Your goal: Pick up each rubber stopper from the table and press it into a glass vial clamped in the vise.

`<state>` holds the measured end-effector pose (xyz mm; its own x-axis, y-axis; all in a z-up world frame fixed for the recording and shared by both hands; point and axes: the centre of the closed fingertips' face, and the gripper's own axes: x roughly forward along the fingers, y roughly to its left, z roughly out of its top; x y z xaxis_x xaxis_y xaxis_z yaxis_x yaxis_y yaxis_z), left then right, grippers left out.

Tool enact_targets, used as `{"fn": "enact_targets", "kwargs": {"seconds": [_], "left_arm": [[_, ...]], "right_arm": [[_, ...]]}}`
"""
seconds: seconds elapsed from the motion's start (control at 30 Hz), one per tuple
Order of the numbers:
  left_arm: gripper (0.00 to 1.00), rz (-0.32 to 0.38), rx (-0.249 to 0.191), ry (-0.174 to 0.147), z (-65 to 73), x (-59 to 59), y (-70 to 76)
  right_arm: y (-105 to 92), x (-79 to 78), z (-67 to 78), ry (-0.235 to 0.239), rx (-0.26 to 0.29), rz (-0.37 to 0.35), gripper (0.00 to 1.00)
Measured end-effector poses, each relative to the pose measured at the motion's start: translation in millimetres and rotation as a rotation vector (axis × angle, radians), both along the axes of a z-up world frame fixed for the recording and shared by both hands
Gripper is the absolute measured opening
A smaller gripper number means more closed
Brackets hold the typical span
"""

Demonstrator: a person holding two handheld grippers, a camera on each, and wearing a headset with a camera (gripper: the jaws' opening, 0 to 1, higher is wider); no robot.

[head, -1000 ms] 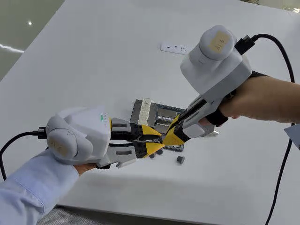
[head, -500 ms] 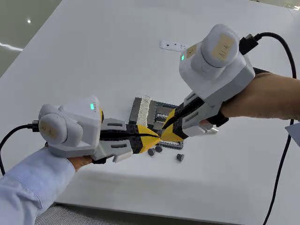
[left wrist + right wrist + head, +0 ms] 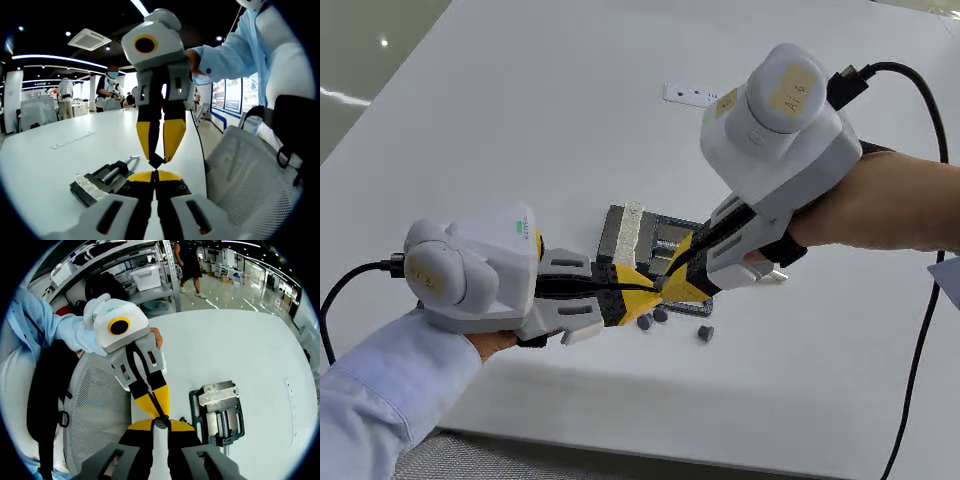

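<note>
Pinched rubber stopper (image 3: 161,422) in nearly closed jaws of right gripper (image 3: 667,290), tip-to-tip with fully closed left gripper (image 3: 652,293), at six o'clock of vise (image 3: 632,235).

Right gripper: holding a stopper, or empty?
Holding one. In the right gripper view a grey stopper sits pinched between the tips of the right gripper; the left gripper view shows it there too.

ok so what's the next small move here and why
Probably settle the handover: the left claw and right claw meet tip to tip on one dark stopper near the vise. Which grips it I cannot tell; one should let go.
</note>
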<state>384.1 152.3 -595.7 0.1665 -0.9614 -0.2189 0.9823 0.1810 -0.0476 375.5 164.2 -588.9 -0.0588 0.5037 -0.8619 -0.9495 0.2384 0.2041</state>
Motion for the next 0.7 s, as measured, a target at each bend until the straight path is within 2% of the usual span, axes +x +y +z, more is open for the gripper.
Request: {"fn": "enact_targets", "kwargs": {"seconds": [0.37,0.43,0.7], "left_arm": [[0.01,0.0,0.011,-0.026,0.2,1.9,1.4],[0.03,-0.002,0.011,-0.035,0.9,1.6,1.3],[0.06,-0.026,0.018,-0.09,5.1,-2.1,-0.9]], "right_arm": [[-2.4,-1.6,-0.1,0.02,-0.01,-0.016,0.06],[-1.7,-2.6,0.6,0.043,-0.009,-0.028,0.06],[0.4,-3.6,-1.1,0.096,-0.017,-0.048,0.06]]}}
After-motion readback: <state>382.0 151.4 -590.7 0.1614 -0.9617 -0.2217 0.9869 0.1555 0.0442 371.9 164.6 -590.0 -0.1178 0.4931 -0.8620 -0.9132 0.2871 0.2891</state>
